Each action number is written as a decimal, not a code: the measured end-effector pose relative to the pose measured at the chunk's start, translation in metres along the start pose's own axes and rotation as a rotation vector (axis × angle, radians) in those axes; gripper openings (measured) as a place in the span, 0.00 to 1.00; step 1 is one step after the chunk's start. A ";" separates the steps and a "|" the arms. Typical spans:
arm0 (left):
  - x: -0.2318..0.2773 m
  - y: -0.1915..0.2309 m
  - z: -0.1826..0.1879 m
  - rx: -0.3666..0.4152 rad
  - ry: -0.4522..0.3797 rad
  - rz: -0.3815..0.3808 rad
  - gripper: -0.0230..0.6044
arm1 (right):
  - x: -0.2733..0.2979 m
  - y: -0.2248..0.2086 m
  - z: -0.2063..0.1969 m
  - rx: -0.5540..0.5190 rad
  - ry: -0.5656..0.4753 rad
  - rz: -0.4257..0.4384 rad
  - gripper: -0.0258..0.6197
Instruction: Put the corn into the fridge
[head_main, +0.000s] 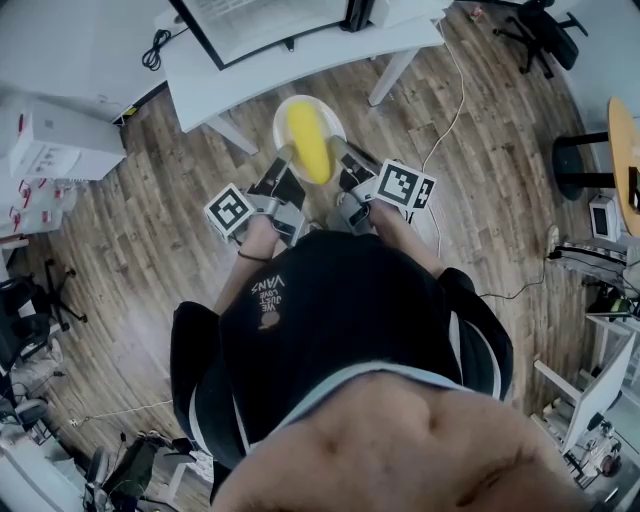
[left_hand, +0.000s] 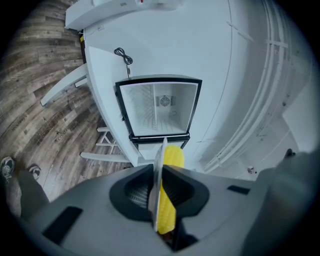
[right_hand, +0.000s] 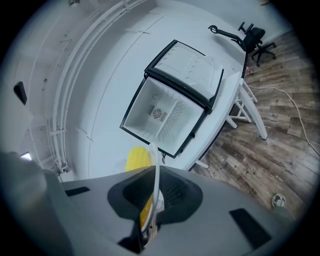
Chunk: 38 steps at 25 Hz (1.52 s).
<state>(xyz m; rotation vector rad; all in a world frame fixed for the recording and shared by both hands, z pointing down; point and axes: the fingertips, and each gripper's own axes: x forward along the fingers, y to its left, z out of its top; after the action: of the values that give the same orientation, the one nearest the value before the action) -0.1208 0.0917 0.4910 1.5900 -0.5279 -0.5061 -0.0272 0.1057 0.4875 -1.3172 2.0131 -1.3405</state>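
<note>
A yellow corn cob (head_main: 308, 145) lies on a round white plate (head_main: 285, 112) that I carry in front of me. My left gripper (head_main: 284, 160) is shut on the plate's left rim and my right gripper (head_main: 338, 152) on its right rim. In the left gripper view the plate (left_hand: 160, 165) shows edge-on between the jaws, with the corn (left_hand: 172, 159) just to its right. In the right gripper view the plate's rim (right_hand: 155, 167) stands between the jaws, with the corn (right_hand: 137, 160) to its left. Ahead, a small white fridge (left_hand: 157, 107) (right_hand: 167, 112) stands open on a white table, its inside bare.
The white table (head_main: 300, 60) that bears the fridge (head_main: 260, 25) has slanted legs (head_main: 395, 72). A black cable (left_hand: 122, 55) lies on the tabletop behind the fridge. White boxes (head_main: 50, 140) stand at the left, and an office chair (head_main: 545, 30) is at the far right on the wood floor.
</note>
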 end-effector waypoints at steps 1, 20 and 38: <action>0.003 0.000 0.001 -0.002 -0.002 0.000 0.11 | 0.002 -0.001 0.003 0.000 0.001 0.001 0.08; 0.069 -0.005 0.017 -0.009 -0.069 0.003 0.11 | 0.030 -0.022 0.068 -0.011 0.058 0.030 0.08; 0.138 -0.004 0.027 -0.007 -0.173 -0.004 0.11 | 0.056 -0.051 0.133 -0.042 0.142 0.085 0.08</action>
<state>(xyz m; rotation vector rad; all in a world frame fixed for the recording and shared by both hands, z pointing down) -0.0271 -0.0130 0.4830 1.5490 -0.6528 -0.6523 0.0671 -0.0152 0.4793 -1.1689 2.1762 -1.3947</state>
